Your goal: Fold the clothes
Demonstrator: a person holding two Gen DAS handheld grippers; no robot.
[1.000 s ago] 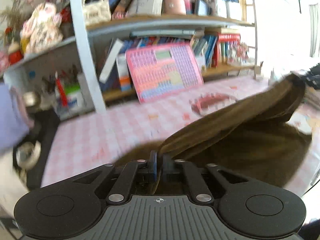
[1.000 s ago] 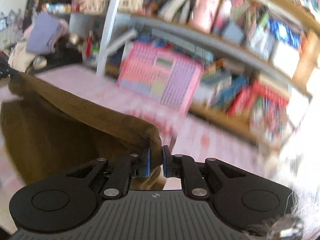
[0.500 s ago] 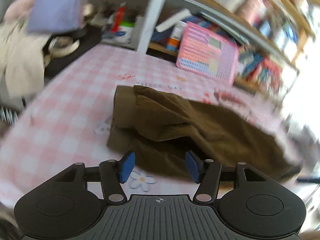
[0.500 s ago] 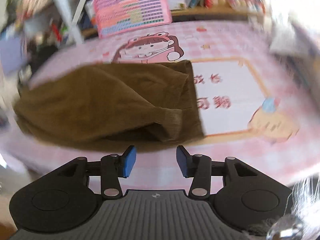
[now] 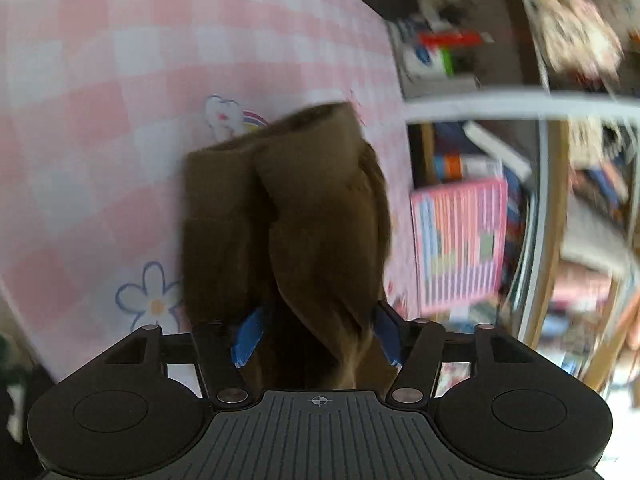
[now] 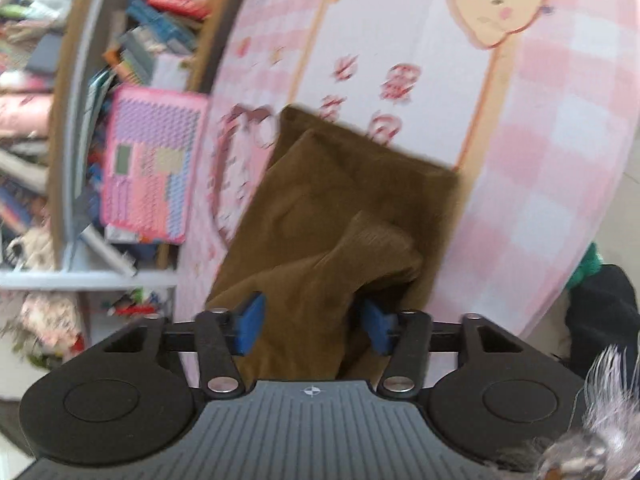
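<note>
Brown garment point(image 5: 312, 216) hides gap of my left gripper point(image 5: 316, 338) and right gripper point(image 6: 312, 330); both spread, cloth between. Blurred bookshelf point(image 5: 540, 208) right of frame.

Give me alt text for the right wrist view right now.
The right gripper is open, its blue pads either side of a bunched fold of the brown garment, which lies on the pink checked cloth. A cluttered bookshelf with a pink board fills the left.

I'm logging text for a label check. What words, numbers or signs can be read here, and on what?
None can be read.
Red characters on the tablecloth: blurred and turned sideways, unreadable.
Pink chart leaning at the shelf: print too small.
Book spines on the shelf: blurred.
</note>
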